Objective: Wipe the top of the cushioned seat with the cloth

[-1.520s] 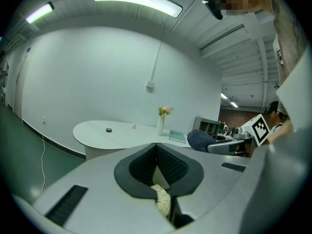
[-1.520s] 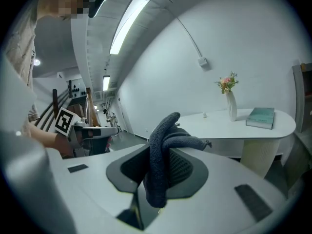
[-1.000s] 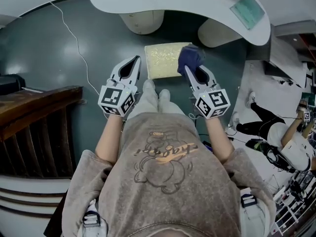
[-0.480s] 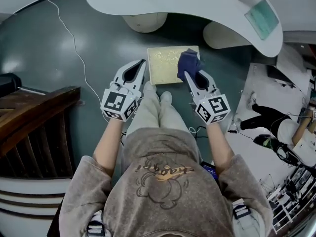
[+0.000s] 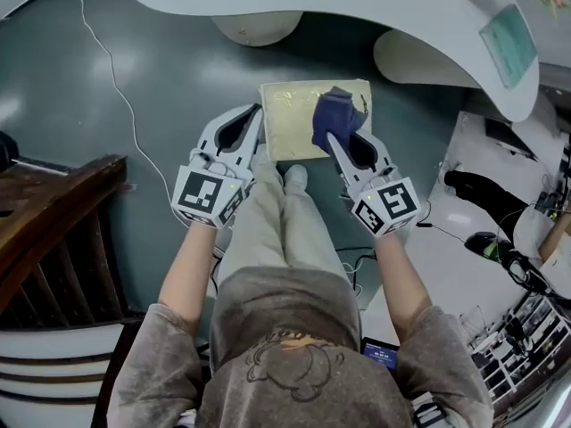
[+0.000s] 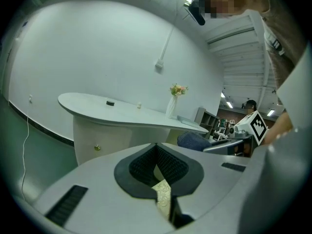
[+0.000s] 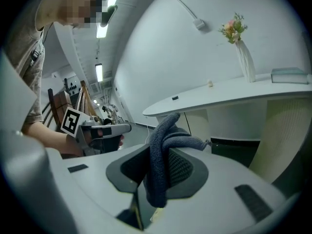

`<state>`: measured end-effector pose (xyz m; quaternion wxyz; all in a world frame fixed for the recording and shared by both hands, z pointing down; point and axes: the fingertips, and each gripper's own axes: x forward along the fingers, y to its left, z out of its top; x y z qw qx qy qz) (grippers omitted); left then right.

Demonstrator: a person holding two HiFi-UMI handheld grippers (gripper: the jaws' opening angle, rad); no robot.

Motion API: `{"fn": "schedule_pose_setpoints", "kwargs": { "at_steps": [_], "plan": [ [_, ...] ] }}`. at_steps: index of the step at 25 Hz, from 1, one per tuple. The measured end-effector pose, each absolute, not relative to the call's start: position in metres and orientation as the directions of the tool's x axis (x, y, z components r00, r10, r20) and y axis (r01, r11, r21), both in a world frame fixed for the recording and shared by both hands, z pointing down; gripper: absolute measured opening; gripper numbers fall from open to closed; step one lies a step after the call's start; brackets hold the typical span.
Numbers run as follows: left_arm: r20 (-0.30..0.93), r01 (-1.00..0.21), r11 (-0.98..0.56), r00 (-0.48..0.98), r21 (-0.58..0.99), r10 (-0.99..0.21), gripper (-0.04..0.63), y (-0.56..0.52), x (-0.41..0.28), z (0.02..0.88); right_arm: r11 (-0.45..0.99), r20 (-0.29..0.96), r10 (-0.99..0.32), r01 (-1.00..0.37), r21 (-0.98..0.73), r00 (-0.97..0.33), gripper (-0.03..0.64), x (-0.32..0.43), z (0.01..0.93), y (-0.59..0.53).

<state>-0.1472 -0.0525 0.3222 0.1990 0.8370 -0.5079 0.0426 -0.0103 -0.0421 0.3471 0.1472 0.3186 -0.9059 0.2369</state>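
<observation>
Two grippers are held out low in front of the person, over a dark green floor. Far left stands a dark wooden railing (image 5: 53,212), and a thin white cable (image 5: 116,87) trails across the floor beside it. The left gripper (image 5: 253,114) has its tips just beside the left edge of the cushioned seat (image 5: 287,119). Its jaws are drawn together with nothing caught between them, and only a sliver of the pale yellow cushion shows through the gap behind the pads.

The seat is a small square pad, pale yellow with a faint pattern. It sits on the floor just ahead of the person's shoes (image 5: 294,176) and below the curved white desk (image 5: 357,7). Over the right part of the seat's top lies the cloth (image 5: 336,112), dark blue and bunched up. The right gripper (image 5: 332,137) has its jaws clamped on that cloth. In the right gripper view a thick fold of it stands up between the pads and drapes forward. From here I cannot tell how firmly the cloth presses on the cushion. On the desk's right end stands a slim white vase of flowers (image 7: 241,48).
</observation>
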Motion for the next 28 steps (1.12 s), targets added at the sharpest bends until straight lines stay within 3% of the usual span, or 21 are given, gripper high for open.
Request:
{"fn": "schedule_pose_setpoints", "kwargs": {
  "at_steps": [11, 28],
  "plan": [
    [0.313, -0.862, -0.406, 0.492, 0.303, -0.812, 0.017, -0.071, -0.145, 0.405, 0.699, 0.462, -0.443, -0.619, -0.359, -0.768, 0.098, -0.029, 0.443, -0.059],
    [0.335, -0.867, -0.38, 0.479, 0.322, -0.811, 0.017, -0.079, -0.174, 0.453, 0.754, 0.6, -0.255, -0.545, -0.368, -0.758, 0.098, -0.105, 0.569, -0.079]
  ]
}}
